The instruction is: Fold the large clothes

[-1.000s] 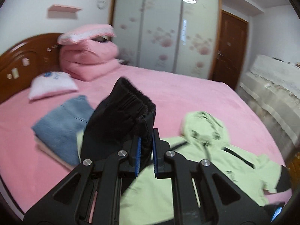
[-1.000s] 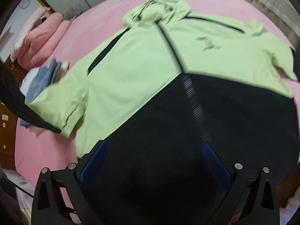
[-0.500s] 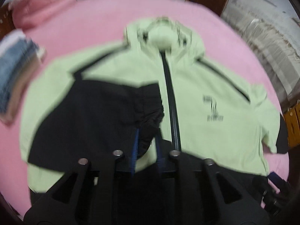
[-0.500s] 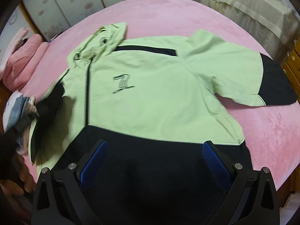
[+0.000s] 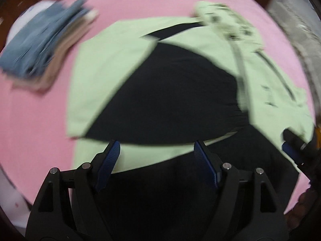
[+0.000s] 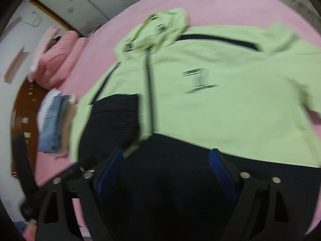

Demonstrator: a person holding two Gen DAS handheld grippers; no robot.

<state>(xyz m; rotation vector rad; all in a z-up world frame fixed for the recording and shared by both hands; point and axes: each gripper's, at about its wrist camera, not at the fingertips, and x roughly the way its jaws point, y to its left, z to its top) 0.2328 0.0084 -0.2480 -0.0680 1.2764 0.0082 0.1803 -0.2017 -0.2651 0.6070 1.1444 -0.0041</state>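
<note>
On the pink bed [image 6: 230,4], jacket [image 6: 220,104] lengthwise, hood [image 6: 160,30] seemingly toward wardrobe [image 6: 96,6].

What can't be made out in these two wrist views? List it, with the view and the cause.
- Chest logo on the green jacket: right wrist view, motion blur smears the lettering.
- Folded stack beside the jacket: left wrist view, blur; the number of items is unclear.
- Jacket's black hem: right wrist view, partly hidden behind the right gripper.
- Jacket's far sleeve: right wrist view, cut off by the edge.
</note>
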